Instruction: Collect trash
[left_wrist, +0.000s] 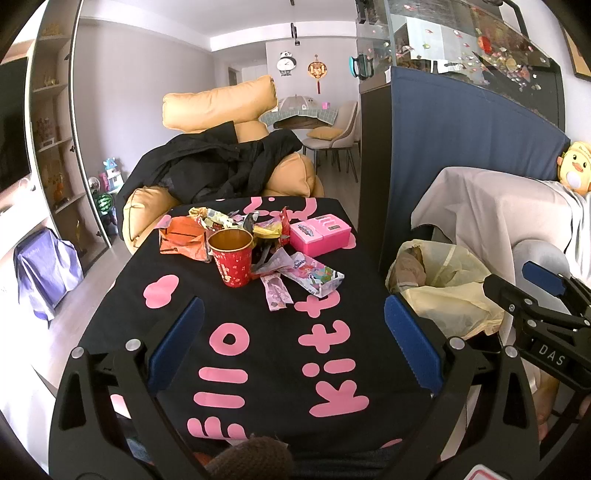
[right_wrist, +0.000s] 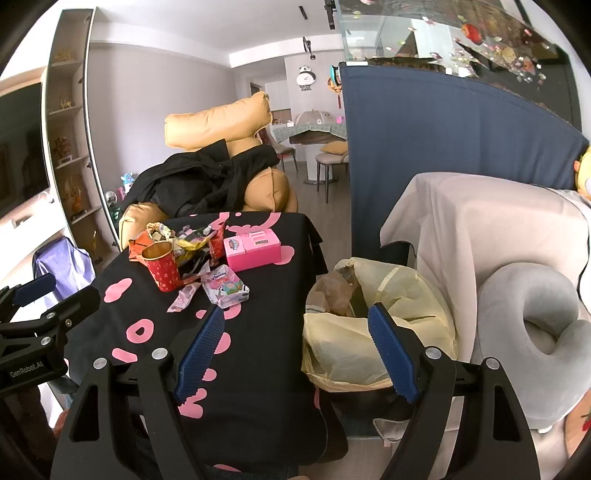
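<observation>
Both grippers hover empty, jaws apart: the left gripper (left_wrist: 293, 339) above the black tabletop (left_wrist: 258, 369), the right gripper (right_wrist: 295, 354) between tabletop and yellow-lined trash bin (right_wrist: 417, 295). Crumpled wrappers (left_wrist: 295, 273) surround a red paper cup (left_wrist: 233, 258) beside a pink box (left_wrist: 319, 232).

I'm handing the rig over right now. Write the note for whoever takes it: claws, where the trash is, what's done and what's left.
Left claw: open, empty, over the near part of the black tablecloth.
Right claw: open, empty, between the table edge and the bin.
Trash: red paper cup, colourful wrappers and crumpled orange paper piled at the far end of the table, next to a pink box.
Bin: yellow-lined trash bag on the floor to the table's right, with something brown already inside.
Done: nothing of the pile is in hand.
Left: pick each piece and drop it in the bag.
</observation>
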